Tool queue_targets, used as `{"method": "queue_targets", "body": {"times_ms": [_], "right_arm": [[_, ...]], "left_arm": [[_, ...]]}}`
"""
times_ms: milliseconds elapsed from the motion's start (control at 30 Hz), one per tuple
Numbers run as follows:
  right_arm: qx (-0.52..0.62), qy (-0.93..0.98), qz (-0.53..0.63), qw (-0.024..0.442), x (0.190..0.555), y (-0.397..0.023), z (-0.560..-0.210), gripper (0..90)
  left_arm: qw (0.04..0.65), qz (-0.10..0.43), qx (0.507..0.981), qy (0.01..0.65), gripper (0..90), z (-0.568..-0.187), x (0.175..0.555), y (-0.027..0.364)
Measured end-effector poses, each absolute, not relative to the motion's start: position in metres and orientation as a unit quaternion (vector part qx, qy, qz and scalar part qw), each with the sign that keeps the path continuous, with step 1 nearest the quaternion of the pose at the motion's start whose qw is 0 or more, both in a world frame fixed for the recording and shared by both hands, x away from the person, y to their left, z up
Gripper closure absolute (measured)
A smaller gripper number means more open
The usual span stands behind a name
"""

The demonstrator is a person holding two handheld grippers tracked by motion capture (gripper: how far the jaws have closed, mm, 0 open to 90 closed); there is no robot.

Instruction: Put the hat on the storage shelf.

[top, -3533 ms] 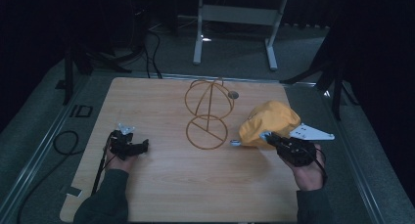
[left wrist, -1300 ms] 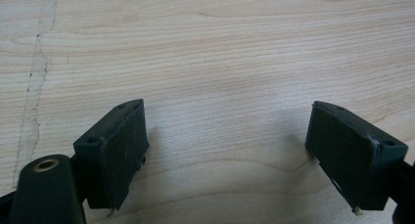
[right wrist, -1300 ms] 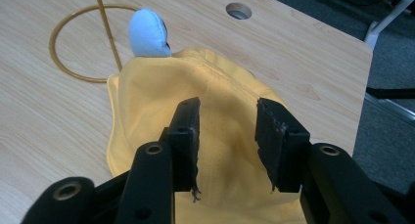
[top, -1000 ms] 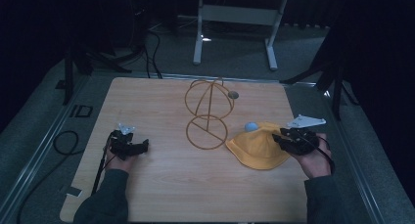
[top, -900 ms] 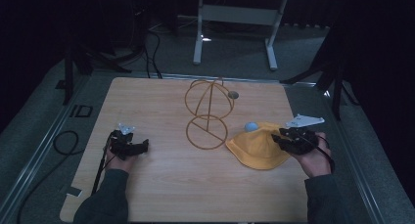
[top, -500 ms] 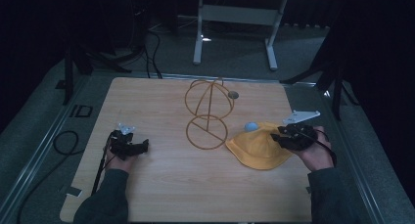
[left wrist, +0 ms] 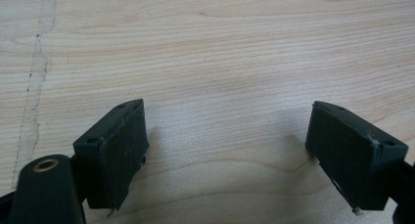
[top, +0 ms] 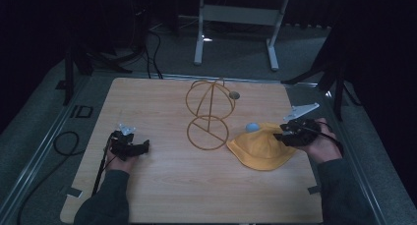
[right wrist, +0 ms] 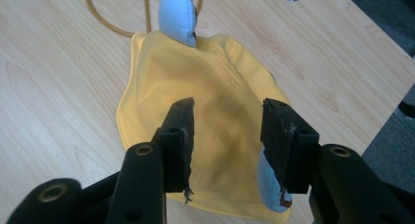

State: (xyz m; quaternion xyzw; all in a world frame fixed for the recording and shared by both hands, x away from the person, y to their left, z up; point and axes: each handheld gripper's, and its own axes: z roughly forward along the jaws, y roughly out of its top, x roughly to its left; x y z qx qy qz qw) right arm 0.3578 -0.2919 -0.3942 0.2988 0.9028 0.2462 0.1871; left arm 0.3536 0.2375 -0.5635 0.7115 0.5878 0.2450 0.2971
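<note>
Yellow cloth hat [top: 261, 147] lay flat on the tabletop [top: 162, 185] beside the wire stand [top: 209, 114], apparently just set down: the right gripper [right wrist: 227, 131] hung above it, its jaws just opening, nothing pinched. The left gripper [left wrist: 227, 150] rested idle, jaws apart and empty. One blue ear [right wrist: 178, 16] showed; the other was half hidden.
</note>
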Motion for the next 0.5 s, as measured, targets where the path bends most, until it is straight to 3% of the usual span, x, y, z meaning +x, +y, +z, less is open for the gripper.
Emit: {"method": "queue_targets", "body": {"times_ms": [500], "right_arm": [[0.268, 0.930, 0.189, 0.166, 0.374, -0.278, -0.395, 52.1]], "left_arm": [[0.297, 0.245, 0.712, 0.588, 15.8, -0.563, 0.354, 0.238]]}}
